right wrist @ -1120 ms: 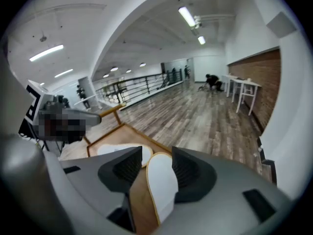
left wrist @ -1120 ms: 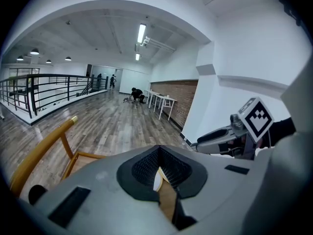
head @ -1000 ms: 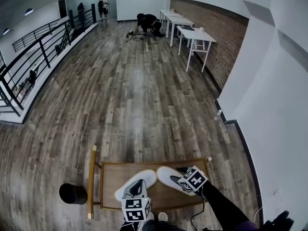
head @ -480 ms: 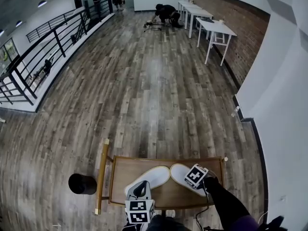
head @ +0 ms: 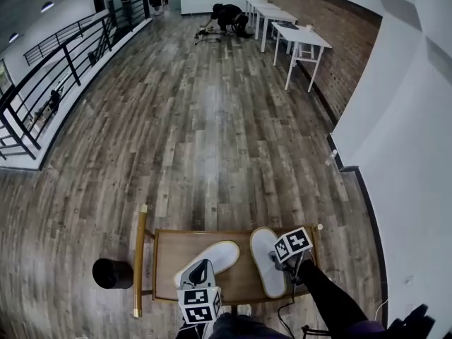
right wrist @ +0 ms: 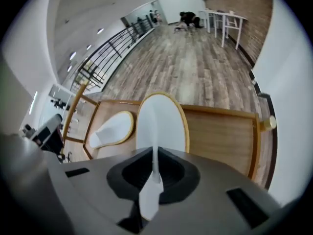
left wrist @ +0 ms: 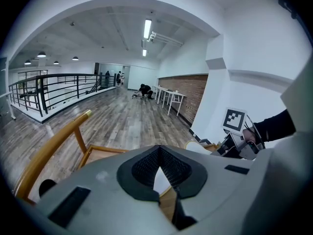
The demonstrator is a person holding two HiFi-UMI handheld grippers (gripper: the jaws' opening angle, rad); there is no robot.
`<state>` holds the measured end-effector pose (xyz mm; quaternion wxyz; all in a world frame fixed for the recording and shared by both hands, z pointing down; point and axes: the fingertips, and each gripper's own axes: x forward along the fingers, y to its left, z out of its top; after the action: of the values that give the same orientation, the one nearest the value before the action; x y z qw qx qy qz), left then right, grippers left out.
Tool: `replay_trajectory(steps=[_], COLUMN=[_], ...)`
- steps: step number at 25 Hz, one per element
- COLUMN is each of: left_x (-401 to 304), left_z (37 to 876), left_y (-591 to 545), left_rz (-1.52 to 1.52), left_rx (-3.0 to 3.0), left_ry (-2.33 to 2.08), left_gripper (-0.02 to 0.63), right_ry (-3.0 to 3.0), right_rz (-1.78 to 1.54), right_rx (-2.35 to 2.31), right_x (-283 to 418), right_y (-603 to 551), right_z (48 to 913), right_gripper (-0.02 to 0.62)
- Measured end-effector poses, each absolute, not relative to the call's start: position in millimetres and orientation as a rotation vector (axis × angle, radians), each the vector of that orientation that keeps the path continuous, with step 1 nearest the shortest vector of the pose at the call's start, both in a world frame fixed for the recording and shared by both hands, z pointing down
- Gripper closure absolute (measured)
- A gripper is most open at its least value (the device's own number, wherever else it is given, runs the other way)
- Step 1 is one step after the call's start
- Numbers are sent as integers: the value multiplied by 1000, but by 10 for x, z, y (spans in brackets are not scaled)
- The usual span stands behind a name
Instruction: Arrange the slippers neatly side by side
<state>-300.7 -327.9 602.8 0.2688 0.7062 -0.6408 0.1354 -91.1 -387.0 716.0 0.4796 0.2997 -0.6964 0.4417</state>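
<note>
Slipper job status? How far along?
Done: both slippers sit on the wooden tray. In hand: the right gripper has just closed its jaws on the right slipper at its heel edge; it points straight ahead. Remaining: the left slipper lies angled toward it, with the left gripper shut at its heel; square it up alongside.

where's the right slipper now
Head view: right slipper at the table's right side, beside the other slipper; the right gripper's jaws have just closed on its near end.

Your head camera looks steeply down on the counter (head: 169, 253). Your right gripper view, close above it, shares the right slipper (head: 263, 249); your left faces across the floor (left wrist: 122, 121).
</note>
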Motion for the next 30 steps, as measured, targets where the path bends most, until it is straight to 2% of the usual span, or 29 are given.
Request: replay_trajectory(steps=[6, 25, 30], left_x=[-2986, -3146, -3176], left_z=[5998, 6080, 6086], left_y=[-3223, -3069, -3104], left_rz=[361, 385, 387], left_rx=[1911, 1864, 1858], left_ry=[-1718, -1743, -1758], left_gripper=[604, 604, 604], right_ry=[-1637, -1685, -1721], right_rz=[1252, 1175, 1175], right_rx=[866, 802, 795], right_x=[-792, -919, -917], right_y=[-3750, -3804, -3801], right_z=[7372, 7491, 7399], right_gripper=[578, 574, 521])
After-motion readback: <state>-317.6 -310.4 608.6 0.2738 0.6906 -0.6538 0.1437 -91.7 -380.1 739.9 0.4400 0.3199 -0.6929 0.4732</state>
